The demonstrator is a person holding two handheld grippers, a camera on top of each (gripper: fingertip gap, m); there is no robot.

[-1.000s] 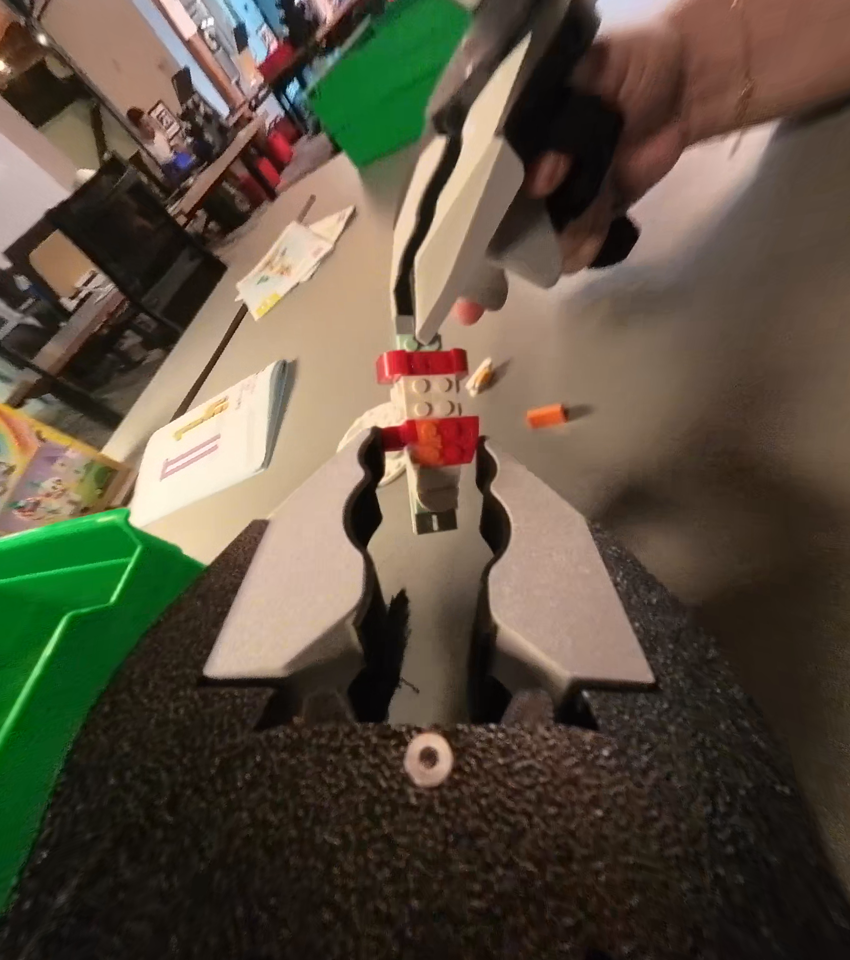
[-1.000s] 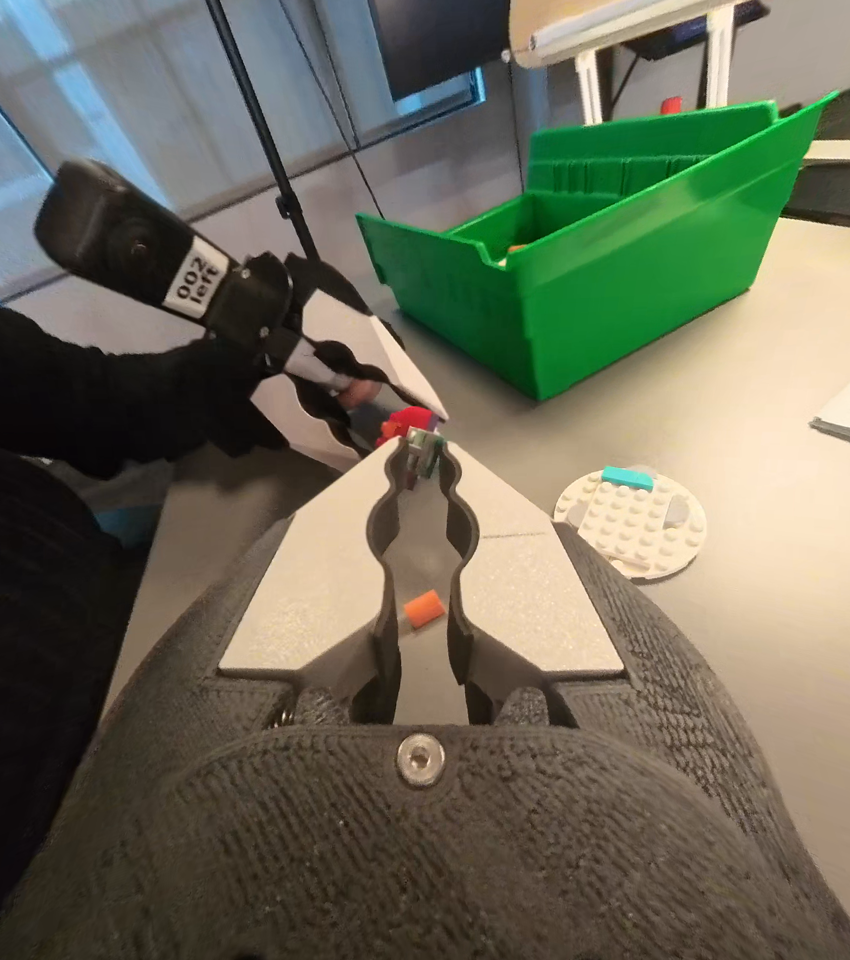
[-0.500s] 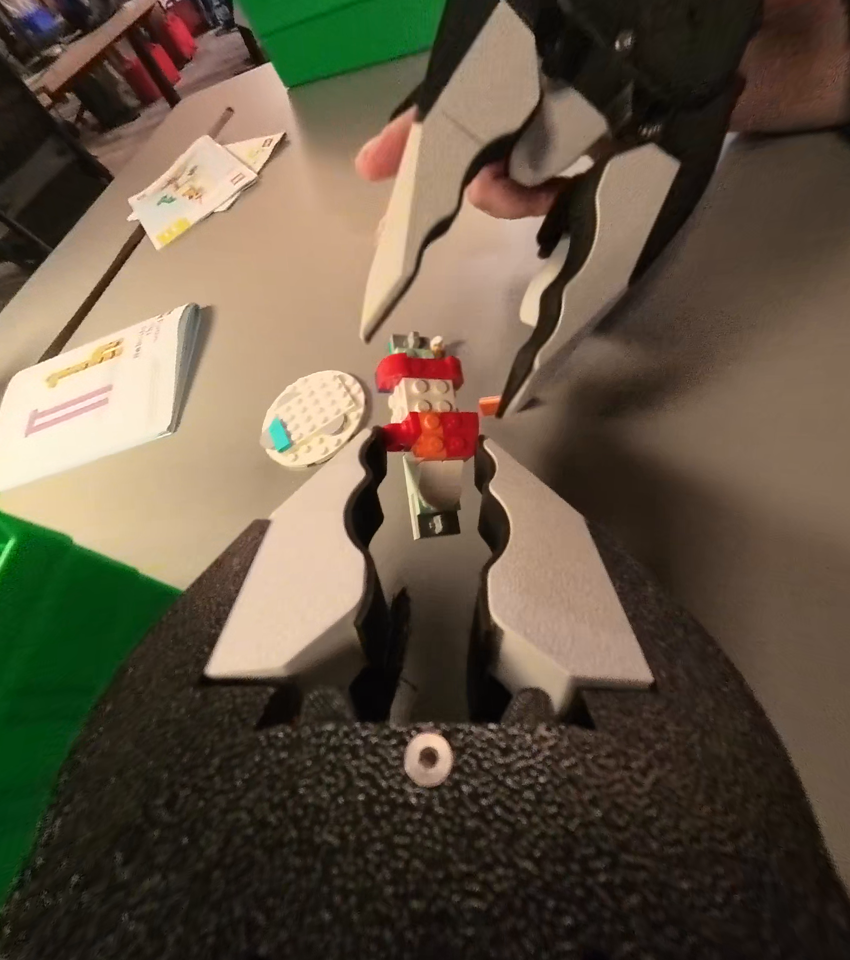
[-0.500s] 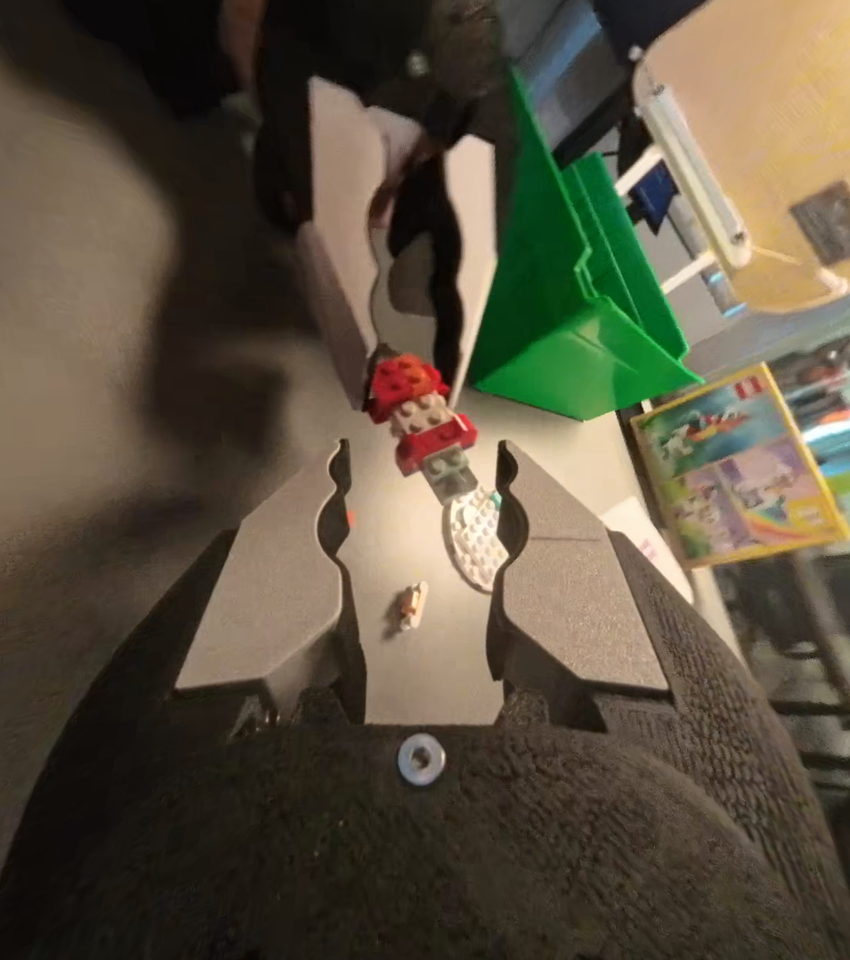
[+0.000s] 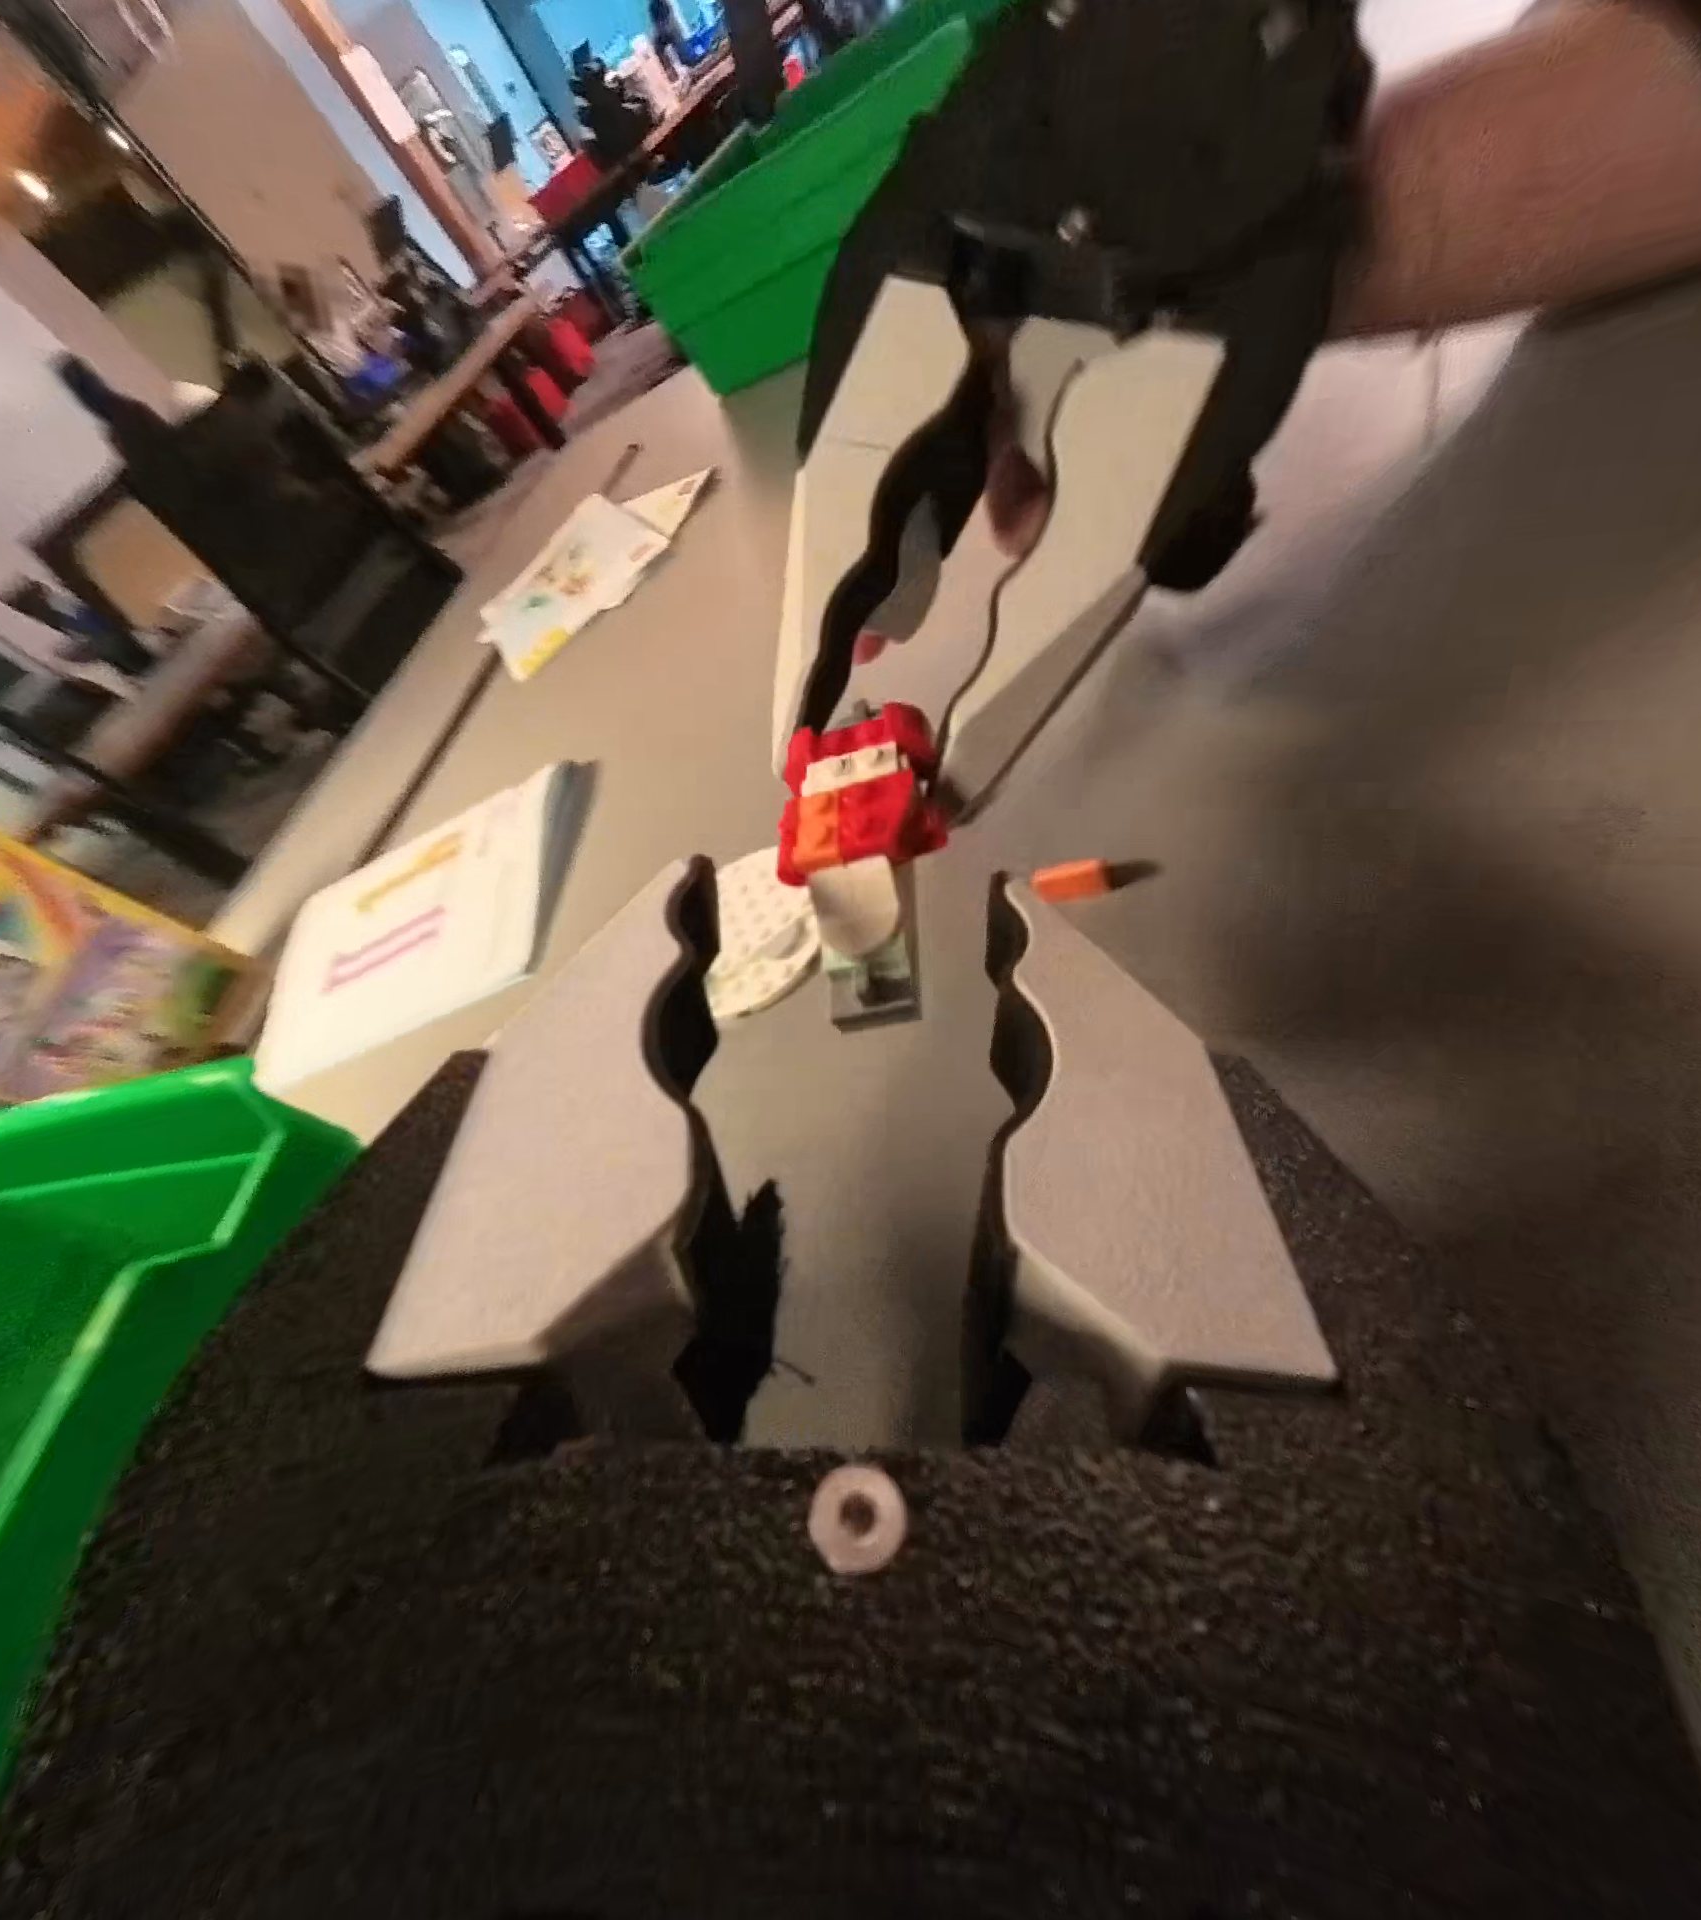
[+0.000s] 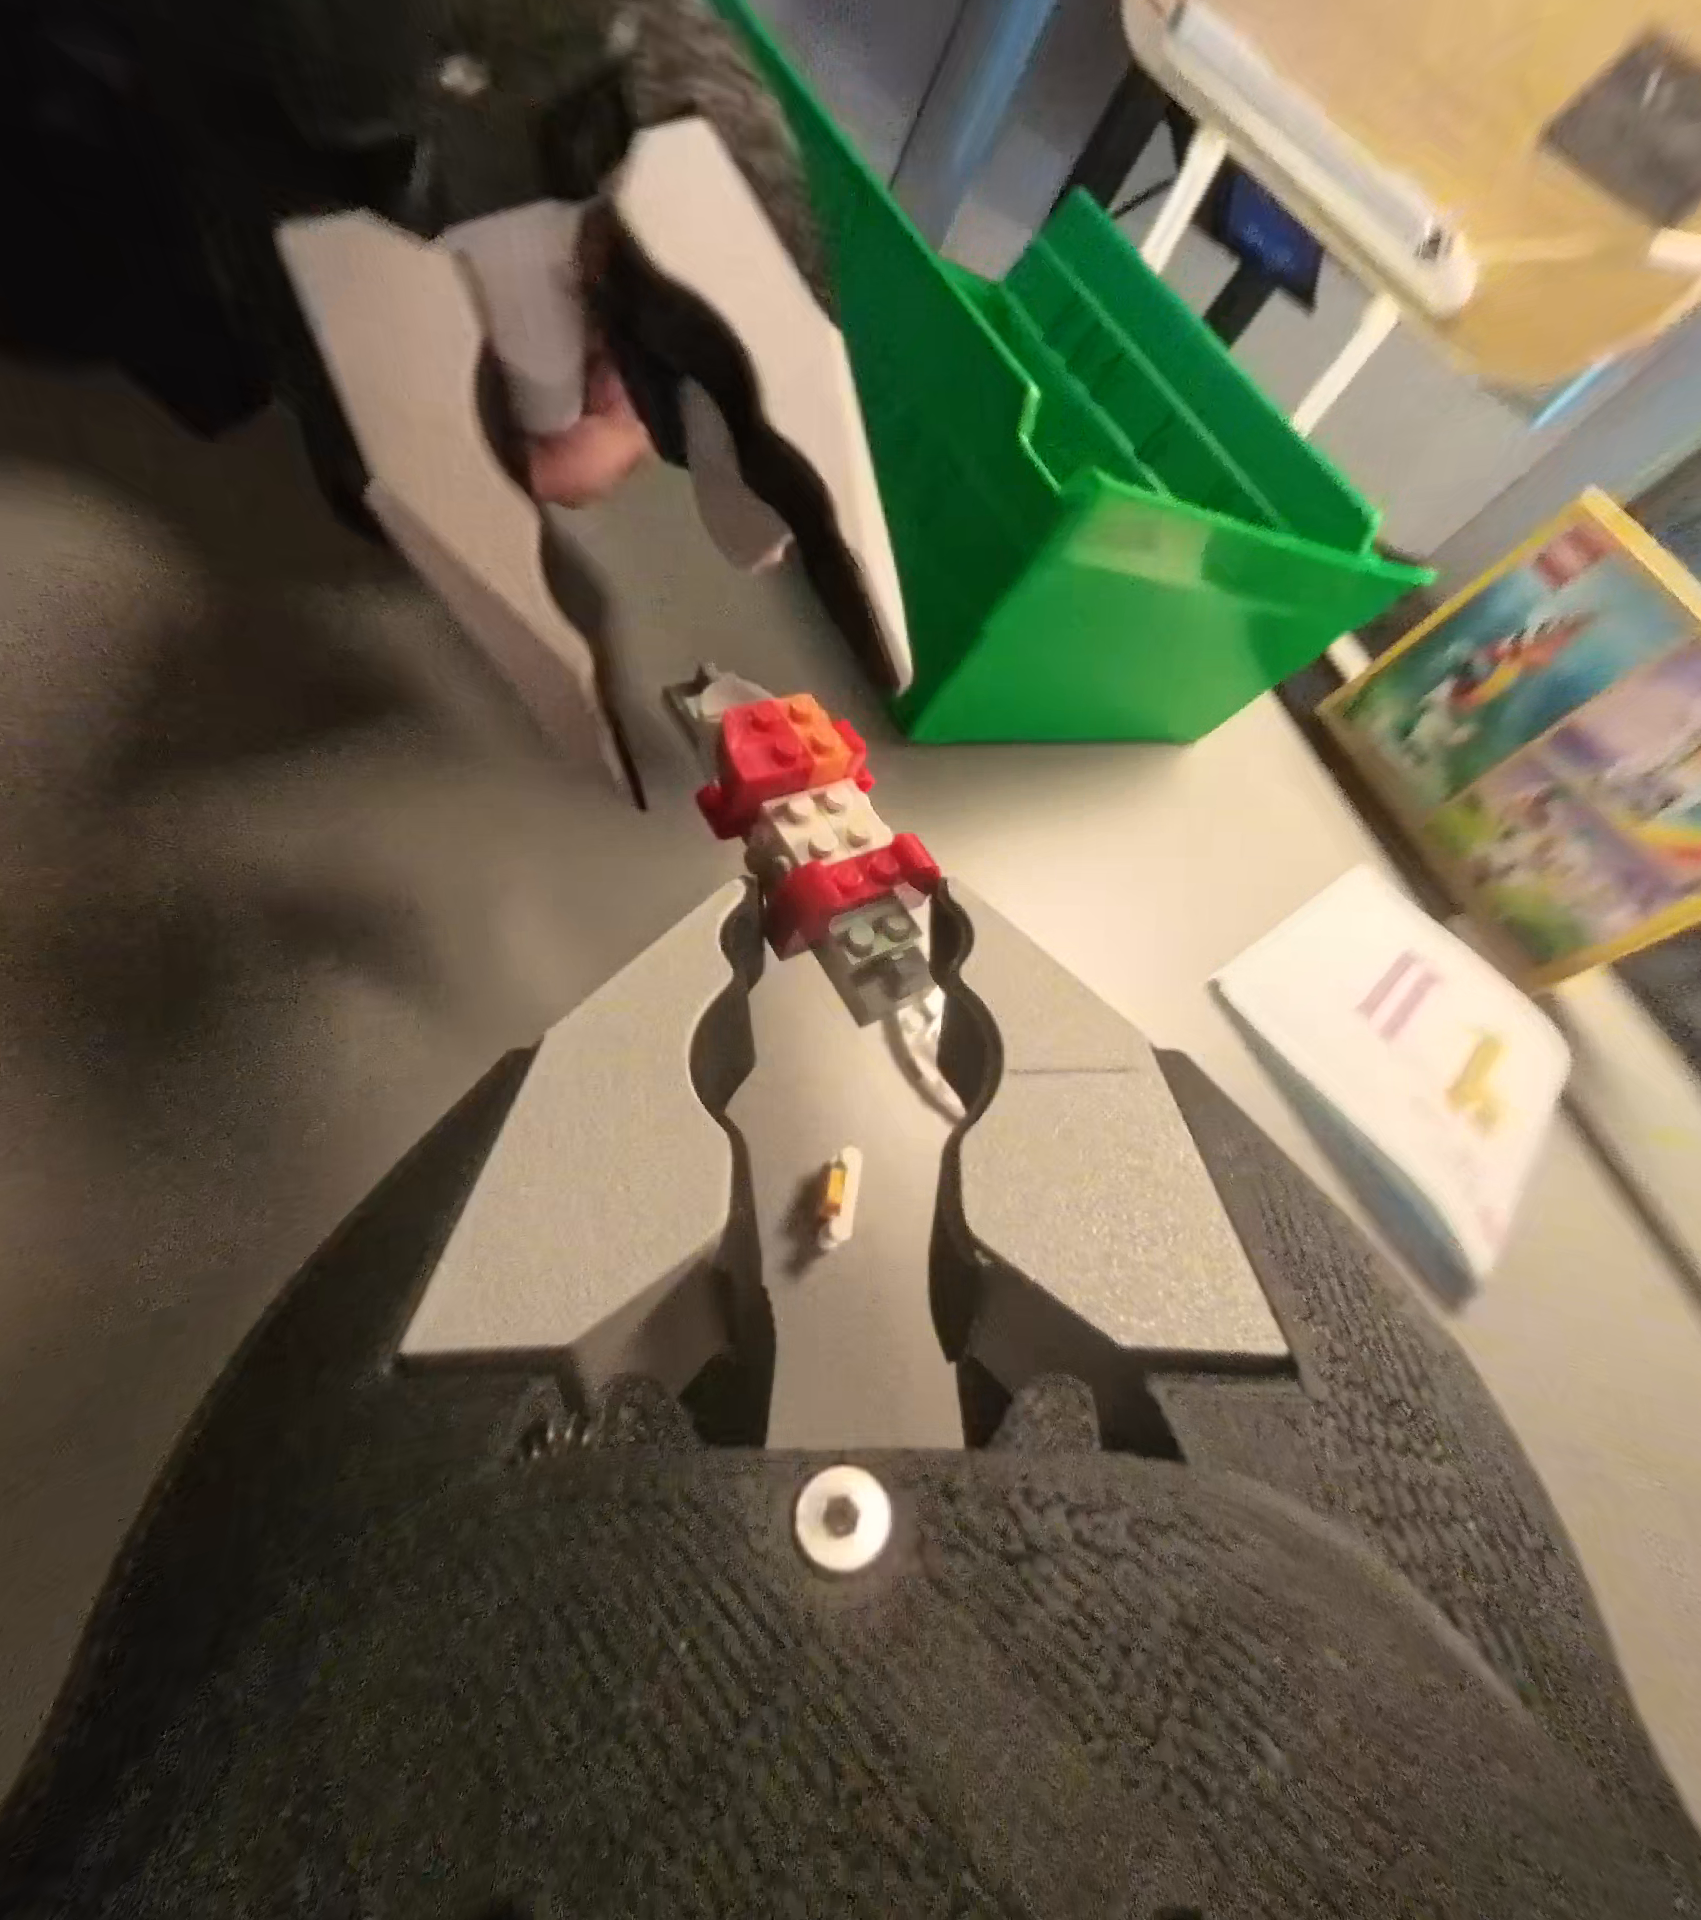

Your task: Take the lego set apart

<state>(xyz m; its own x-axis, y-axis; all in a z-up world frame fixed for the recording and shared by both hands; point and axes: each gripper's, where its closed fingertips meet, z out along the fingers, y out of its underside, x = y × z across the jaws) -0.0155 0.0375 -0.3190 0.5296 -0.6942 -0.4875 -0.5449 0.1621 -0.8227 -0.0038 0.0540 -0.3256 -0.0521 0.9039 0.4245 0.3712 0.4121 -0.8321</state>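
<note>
The lego set (image 5: 861,821) is a small stack of red, orange and grey bricks with a pale green piece at one end, held up off the grey tabletop (image 5: 1448,935) between the two grippers. In the right wrist view the right gripper (image 6: 841,899) has its fingertips pressed against the sides of the set's lower red and grey part (image 6: 851,904), so it is grasping the set. The left gripper (image 5: 851,883) is released, its fingers spread wide with the set's far end hanging in the gap, touching neither finger.

On the tabletop below lie a round white studded plate (image 5: 763,935), an orange brick (image 5: 1074,881) off to one side, and a tiny white-and-orange piece (image 6: 833,1195) (it shows between the right gripper's fingers). A white booklet (image 5: 430,935) lies near the plate, and a second leaflet (image 5: 586,582) lies farther along the surface. A colourful box (image 6: 1594,748) sits at the table's edge beside a bright green bin (image 6: 1085,540); another green bin (image 5: 773,229) stands at the far end of the tabletop.

A person's hand (image 5: 1552,187) in a dark sleeve grips the right gripper's black handle. Beyond the table the room is blurred: dark tables and frames, red seats or stools, pale walls, and a yellowish wall with a white stand in the right wrist view.
</note>
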